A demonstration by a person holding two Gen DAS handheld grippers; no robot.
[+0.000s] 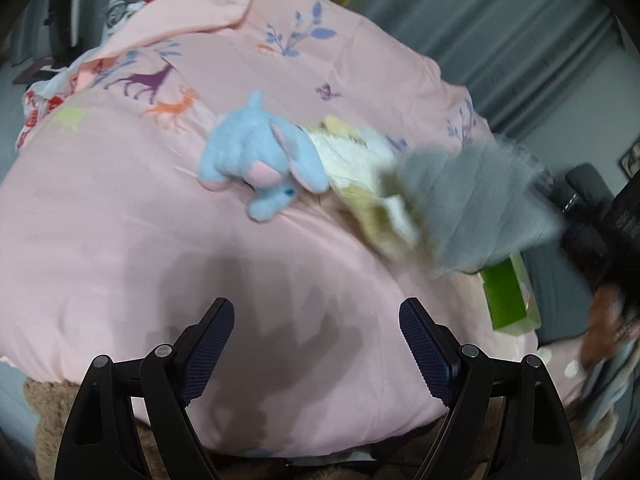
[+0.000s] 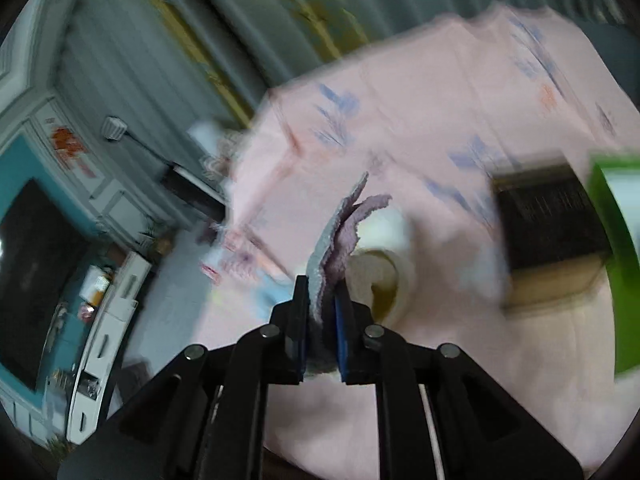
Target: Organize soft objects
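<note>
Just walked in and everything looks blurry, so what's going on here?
A person is sorting soft things on a pink bedspread. The right gripper is shut on a grey fuzzy cloth, mid-swing and blurred. The left gripper hangs open and empty above the bedspread. A blue plush elephant and a cream plush toy lie there, touching.

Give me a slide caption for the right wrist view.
Right gripper fingers clamp a grey fuzzy cloth above the pink bedspread.
</note>
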